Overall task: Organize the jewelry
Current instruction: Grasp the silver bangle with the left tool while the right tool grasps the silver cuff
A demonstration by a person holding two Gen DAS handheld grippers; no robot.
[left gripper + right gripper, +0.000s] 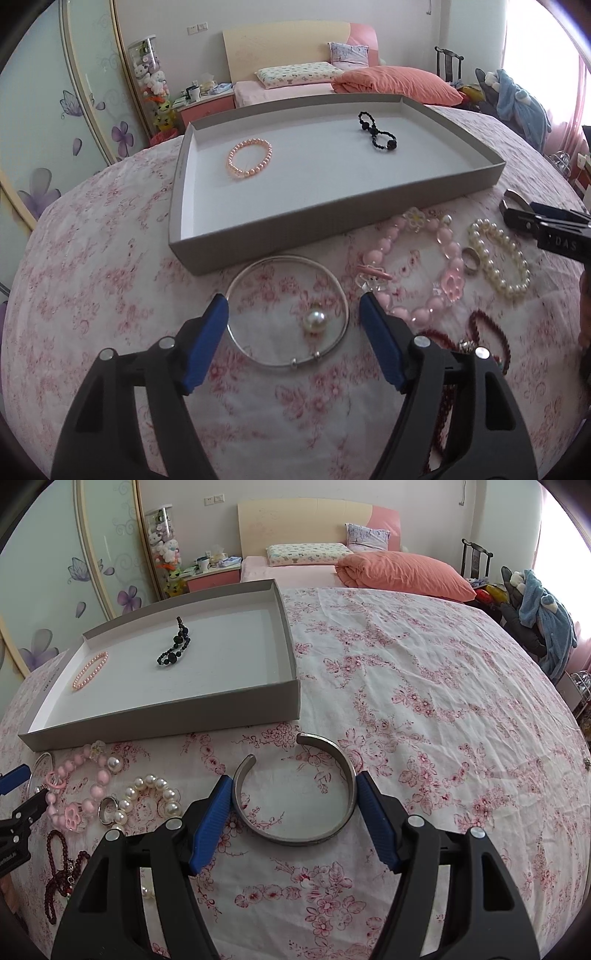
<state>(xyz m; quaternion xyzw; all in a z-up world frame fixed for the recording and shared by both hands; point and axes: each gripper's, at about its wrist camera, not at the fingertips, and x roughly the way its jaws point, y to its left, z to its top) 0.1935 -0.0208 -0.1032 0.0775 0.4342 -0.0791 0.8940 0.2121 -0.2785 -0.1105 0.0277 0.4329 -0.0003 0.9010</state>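
Pink-flowered cloth [424, 686] covers the whole working surface, and beyond it, top centre of both views, sits a bed [295, 83] with a coral duvet. A wardrobe with purple flower decals [48, 122] fills the left edge. A grey shallow box [207, 254] lies on the cloth, upper middle of the left wrist view, with a pink pearl bracelet [249, 159] and a black bead bracelet [376, 132] lying well apart inside it. Loose pieces lie just below the box: a chunky pink bead bracelet [424, 266], a white pearl bracelet [500, 254], and a ring [471, 260] between them.

Left gripper [293, 306] is spread wide, low over a thin silver bangle [288, 314] with a pearl charm. Right gripper [294, 786] is also released, its 2 blue fingers [212, 821] flanking an open silver cuff [295, 790] at bottom centre, right at its sides.
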